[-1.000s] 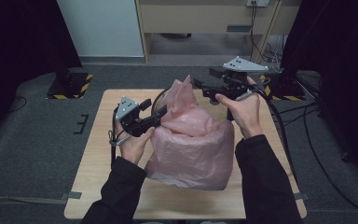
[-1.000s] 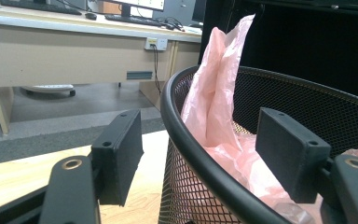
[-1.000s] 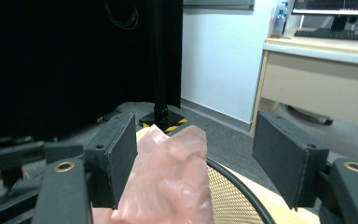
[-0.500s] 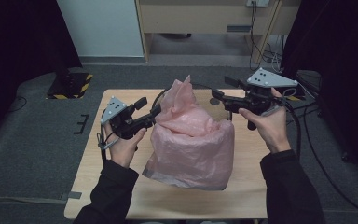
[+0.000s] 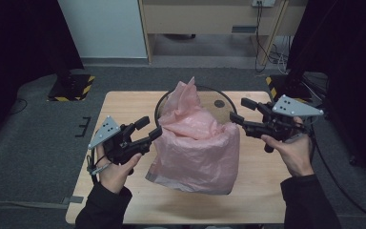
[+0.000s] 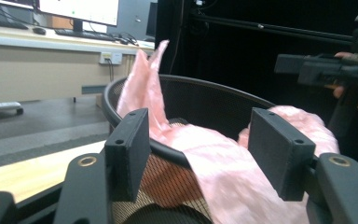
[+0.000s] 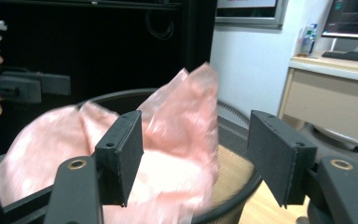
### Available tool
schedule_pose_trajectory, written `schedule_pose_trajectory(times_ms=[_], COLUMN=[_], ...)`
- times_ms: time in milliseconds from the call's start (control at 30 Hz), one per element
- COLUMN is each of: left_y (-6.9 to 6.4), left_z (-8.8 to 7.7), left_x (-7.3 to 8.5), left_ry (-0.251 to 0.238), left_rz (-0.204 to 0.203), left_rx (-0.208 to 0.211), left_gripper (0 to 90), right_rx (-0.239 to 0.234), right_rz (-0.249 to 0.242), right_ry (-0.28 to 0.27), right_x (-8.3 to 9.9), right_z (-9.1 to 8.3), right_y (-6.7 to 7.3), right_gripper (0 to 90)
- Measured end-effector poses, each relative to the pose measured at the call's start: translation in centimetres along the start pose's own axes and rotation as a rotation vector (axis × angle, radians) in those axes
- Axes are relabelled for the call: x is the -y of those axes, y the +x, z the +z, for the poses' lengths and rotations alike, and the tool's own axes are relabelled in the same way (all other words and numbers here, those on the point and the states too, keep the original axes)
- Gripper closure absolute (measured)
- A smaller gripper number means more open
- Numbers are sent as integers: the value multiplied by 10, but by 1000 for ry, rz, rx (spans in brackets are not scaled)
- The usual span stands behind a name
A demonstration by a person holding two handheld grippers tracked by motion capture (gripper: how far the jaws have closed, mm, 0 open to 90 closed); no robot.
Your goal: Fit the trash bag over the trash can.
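Pink bag (image 5: pixel 198 145) draped over near rim of mesh bin (image 5: pixel 164 101), far rim bare. Left gripper (image 5: pixel 147 130), right gripper (image 5: pixel 240 110) flank bin, jaws half-open after closing slightly, empty. Spreading left.

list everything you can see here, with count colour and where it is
plastic bag: 1, pink, draped over the bin's near side, part sticking up
mesh bin: 1, black, mid table
table: 1, light wood, centre
cabinet: 1, beige, far wall
hazard-striped bases: 2, black and yellow, floor by the far table corners
left gripper: 1, black, left of bag, jaws open, holding nothing
right gripper: 1, black, right of bag, jaws open, holding nothing
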State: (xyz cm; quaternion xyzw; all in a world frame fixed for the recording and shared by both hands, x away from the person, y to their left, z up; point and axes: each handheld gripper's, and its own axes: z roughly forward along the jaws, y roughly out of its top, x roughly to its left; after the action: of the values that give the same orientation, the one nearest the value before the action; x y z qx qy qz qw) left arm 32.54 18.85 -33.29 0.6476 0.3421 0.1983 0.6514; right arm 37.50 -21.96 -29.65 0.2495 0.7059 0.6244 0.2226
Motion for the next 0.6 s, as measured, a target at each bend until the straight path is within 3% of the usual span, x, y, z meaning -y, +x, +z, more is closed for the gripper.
schedule_pose_trajectory(times_ms=[267, 433, 600], left_y=[-6, -11, -14], left_z=[-8, -7, -2], left_x=[13, 19, 29], left_ry=[40, 69, 122], left_rz=[-19, -3, 9], left_rx=[7, 26, 43], left_gripper=[390, 414, 442], right_rx=[-36, -76, -104], right_rz=[46, 61, 67], right_ry=[-35, -32, 14], right_x=[34, 47, 57], right_z=[-15, -21, -23], right_y=[3, 8, 11], right_gripper=[358, 354, 364])
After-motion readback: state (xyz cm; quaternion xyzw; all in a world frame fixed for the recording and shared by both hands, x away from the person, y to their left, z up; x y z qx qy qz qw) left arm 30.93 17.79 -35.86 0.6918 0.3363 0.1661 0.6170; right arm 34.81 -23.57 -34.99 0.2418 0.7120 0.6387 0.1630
